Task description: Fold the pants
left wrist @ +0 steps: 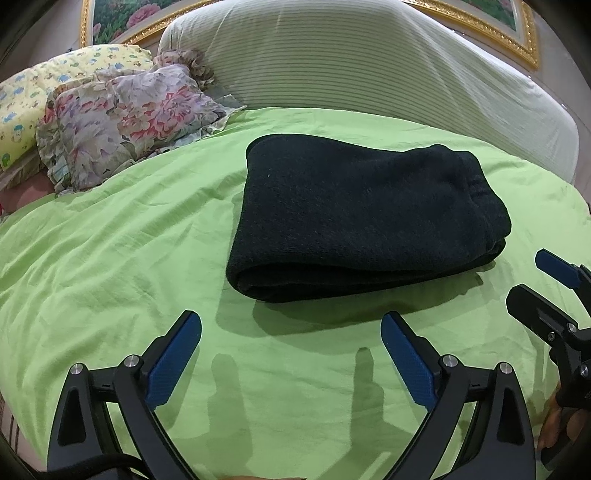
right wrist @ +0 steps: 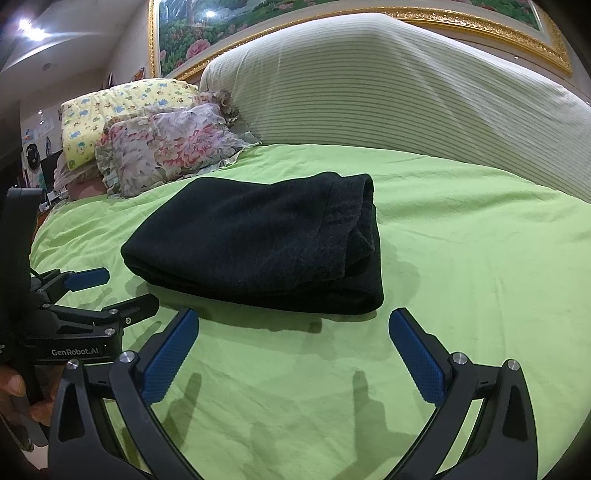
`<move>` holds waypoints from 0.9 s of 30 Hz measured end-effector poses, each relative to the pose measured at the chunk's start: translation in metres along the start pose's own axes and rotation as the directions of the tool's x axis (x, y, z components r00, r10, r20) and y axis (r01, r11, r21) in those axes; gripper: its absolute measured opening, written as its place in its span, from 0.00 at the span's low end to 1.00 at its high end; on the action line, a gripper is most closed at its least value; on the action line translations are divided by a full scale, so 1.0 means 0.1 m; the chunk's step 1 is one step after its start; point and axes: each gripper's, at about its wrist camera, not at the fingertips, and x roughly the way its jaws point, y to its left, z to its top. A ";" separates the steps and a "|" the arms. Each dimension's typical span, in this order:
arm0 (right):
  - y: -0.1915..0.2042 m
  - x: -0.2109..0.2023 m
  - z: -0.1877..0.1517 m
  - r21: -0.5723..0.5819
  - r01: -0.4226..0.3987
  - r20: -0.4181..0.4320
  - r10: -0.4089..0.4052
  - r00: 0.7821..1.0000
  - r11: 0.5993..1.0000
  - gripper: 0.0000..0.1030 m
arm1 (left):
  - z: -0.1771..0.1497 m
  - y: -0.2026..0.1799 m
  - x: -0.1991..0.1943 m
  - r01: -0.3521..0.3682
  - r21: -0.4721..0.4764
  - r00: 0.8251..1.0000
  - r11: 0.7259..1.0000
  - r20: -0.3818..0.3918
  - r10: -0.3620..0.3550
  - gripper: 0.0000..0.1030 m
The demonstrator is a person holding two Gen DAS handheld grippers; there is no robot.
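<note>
Each hand-held gripper [left wrist: 291, 328] [right wrist: 293, 326] gapes wide, empty.

- The pants [left wrist: 369, 218] are plain black.
- The bedsheet [left wrist: 129, 258] is bright lime green.
- The far bolster [left wrist: 369, 74] is white with thin grey stripes.
- The far-left pillow [left wrist: 122, 122] bears pink and lilac flowers.
- The pillow behind it [right wrist: 92, 114] is yellow with small cartoon prints.
- The picture frame [right wrist: 480, 26] is gold.
- The gripper pads [right wrist: 170, 354] are blue on black fingers.

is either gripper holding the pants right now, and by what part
Nothing is held. The left gripper and right gripper are both open over the green sheet, short of the folded black pants.
</note>
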 end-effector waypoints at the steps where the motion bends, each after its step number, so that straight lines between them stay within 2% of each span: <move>1: 0.00 0.01 0.00 -0.001 0.000 -0.001 0.000 1.000 1.000 1.00 | -0.01 0.00 -0.01 -0.001 -0.001 1.000 1.000 0.001 0.001 0.96; 14: 0.04 0.04 -0.01 -0.005 0.000 -0.009 0.000 1.000 1.000 1.00 | 0.00 0.04 0.04 0.013 -0.015 1.000 1.000 -0.012 -0.013 0.97; 27: 0.05 0.03 -0.01 0.001 0.000 0.003 0.000 1.000 1.000 1.00 | -0.02 0.00 -0.02 0.004 -0.013 1.000 1.000 0.013 -0.004 0.97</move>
